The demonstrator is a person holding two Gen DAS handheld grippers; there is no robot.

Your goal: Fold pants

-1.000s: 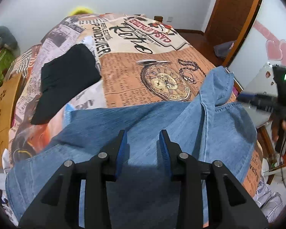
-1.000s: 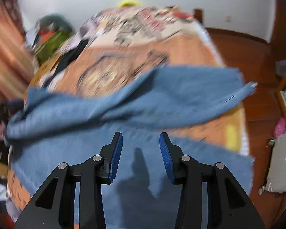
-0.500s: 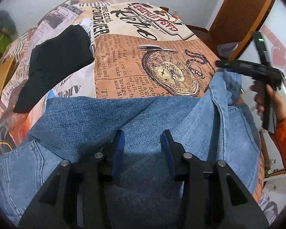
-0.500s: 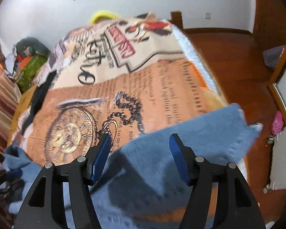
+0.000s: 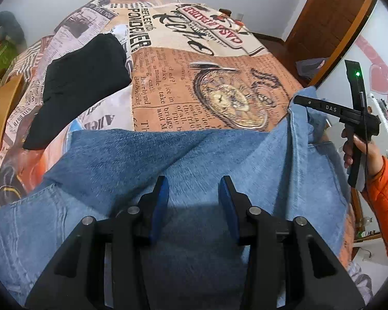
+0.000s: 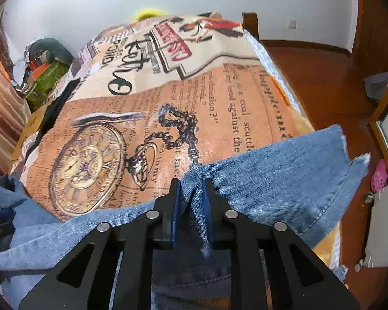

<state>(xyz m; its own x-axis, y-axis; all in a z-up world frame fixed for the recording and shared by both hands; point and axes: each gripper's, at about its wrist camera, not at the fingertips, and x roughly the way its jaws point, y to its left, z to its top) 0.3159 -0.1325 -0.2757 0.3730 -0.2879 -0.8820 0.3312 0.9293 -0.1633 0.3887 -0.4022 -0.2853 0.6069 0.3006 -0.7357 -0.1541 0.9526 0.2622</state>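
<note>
We note jeans (image 5: pixel 199 155) across bed (image 5: pixel 183 77), lower half of frame. Left hand-held gripper (image 5: pixel 194 199) fingers apart above denim; right hand-held gripper (image 6: pixel 191 196) clamped on pinched jeans fold, frame ctr

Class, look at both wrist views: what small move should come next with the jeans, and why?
Probably lift the right gripper a little and carry its pinched denim across toward the left. It is shut on a fold of the jeans, whose leg end hangs off the bed edge; the left gripper is open above the jeans.
</note>
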